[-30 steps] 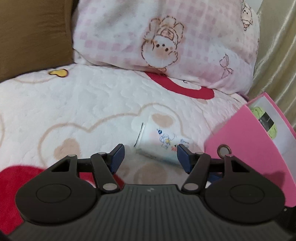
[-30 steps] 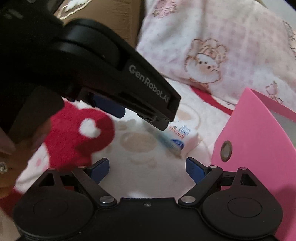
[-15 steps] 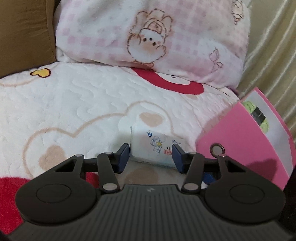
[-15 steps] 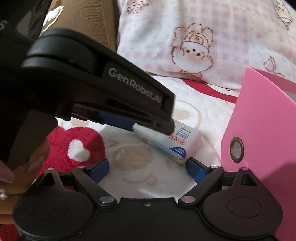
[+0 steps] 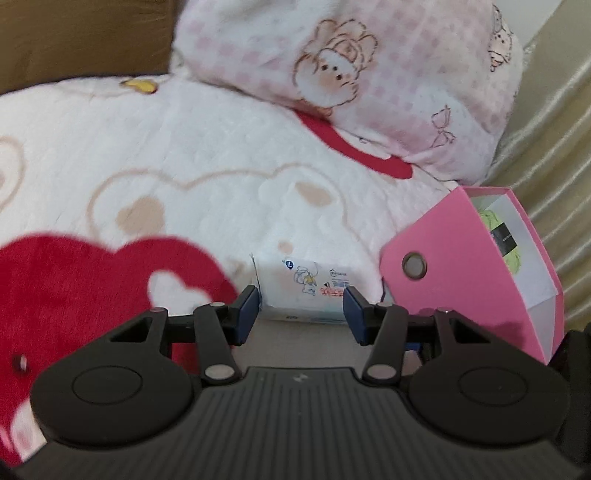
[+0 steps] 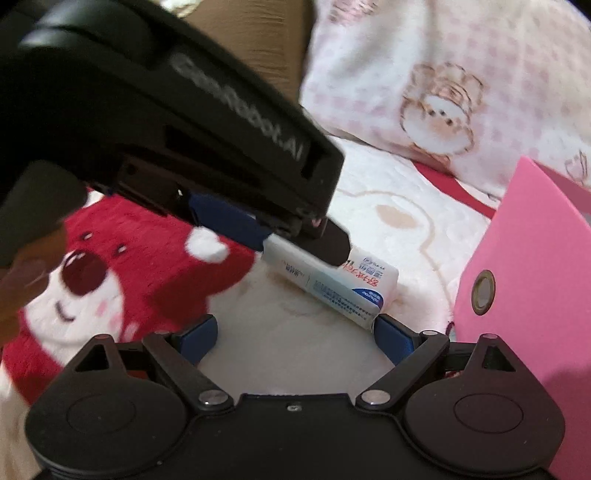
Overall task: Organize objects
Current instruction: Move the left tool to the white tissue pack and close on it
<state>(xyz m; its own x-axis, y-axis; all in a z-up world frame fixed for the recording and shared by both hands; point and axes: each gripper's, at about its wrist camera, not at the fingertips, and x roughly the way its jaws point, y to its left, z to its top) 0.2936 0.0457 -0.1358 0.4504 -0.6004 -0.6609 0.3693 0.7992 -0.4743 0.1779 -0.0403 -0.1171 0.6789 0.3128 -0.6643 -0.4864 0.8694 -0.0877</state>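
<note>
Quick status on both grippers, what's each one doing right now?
Left gripper: jaws just closed in, shut on the tissue pack.
Right gripper: open, holding nothing; the tissue pack sits just ahead of its fingers.

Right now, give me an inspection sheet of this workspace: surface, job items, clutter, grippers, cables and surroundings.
Surface: white fleece blanket with bear outlines and a red bear print.
Job's things: white tissue pack held between the left jaws; pink box beside it, open, with a green yarn ball inside.
Clutter: nothing seen.
Grippers: left gripper has just been closing and is now shut on the tissue pack; right gripper open, holding nothing.
Cables: nothing seen.
Surroundings: pink checked pillow, brown cushion, cream curtain.
</note>
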